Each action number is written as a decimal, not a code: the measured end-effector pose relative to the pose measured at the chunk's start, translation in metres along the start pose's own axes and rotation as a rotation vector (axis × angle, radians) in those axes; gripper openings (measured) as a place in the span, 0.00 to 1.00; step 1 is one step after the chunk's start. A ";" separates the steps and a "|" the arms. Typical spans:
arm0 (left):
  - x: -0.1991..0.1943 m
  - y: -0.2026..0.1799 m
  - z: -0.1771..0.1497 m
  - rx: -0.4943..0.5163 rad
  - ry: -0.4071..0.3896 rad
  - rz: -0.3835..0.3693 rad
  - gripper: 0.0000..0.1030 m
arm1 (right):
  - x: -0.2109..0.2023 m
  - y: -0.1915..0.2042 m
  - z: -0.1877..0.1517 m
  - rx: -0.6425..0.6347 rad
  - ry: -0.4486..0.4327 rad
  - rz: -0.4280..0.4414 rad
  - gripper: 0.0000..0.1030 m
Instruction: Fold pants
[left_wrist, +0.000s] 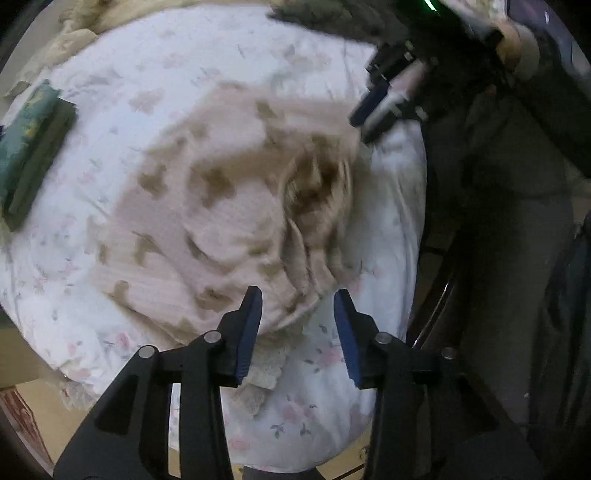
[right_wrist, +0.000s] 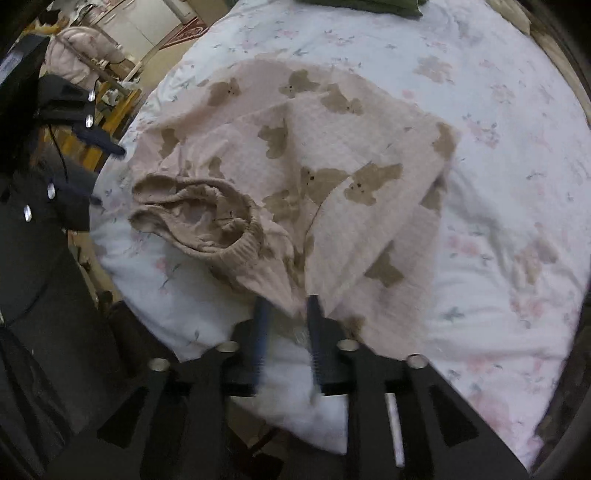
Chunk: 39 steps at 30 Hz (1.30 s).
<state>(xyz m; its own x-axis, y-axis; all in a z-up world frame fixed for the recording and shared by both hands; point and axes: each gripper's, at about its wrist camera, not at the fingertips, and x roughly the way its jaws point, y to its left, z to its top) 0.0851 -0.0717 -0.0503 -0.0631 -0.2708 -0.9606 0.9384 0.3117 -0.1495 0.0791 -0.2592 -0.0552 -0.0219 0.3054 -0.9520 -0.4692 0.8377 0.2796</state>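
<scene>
Pale pink pants with brown bear prints (right_wrist: 314, 155) lie bunched on a white floral bed cover (right_wrist: 498, 110); their ribbed waistband (right_wrist: 207, 218) gapes open toward the bed's edge. In the left wrist view the pants (left_wrist: 221, 206) fill the middle. My left gripper (left_wrist: 297, 317) is open just above the pants' near edge, holding nothing. My right gripper (right_wrist: 286, 310) has its jaws a narrow gap apart at the pants' near edge; the frame is blurred and I cannot tell whether cloth is pinched. The right gripper also shows in the left wrist view (left_wrist: 373, 110), and the left in the right wrist view (right_wrist: 99, 170).
A dark green folded item (left_wrist: 33, 155) lies on the bed's far side, also at the top of the right wrist view (right_wrist: 362, 5). A person in grey clothes (left_wrist: 517, 221) stands beside the bed. Wooden floor and furniture (right_wrist: 110, 55) lie beyond the bed edge.
</scene>
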 end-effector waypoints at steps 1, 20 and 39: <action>-0.009 0.005 0.003 -0.025 -0.027 0.000 0.37 | -0.005 0.001 -0.001 -0.017 0.005 -0.018 0.42; 0.075 0.019 -0.010 -0.444 0.166 0.320 0.55 | 0.048 0.033 0.007 -0.040 0.072 0.062 0.29; 0.020 0.174 -0.039 -1.137 -0.166 0.321 0.57 | -0.002 -0.135 0.047 0.616 -0.348 0.121 0.62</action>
<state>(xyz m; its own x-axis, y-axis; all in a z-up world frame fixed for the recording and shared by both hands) 0.2342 0.0127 -0.1045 0.2430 -0.1220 -0.9623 0.0594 0.9921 -0.1107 0.1838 -0.3512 -0.0853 0.2886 0.4528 -0.8436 0.1050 0.8608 0.4979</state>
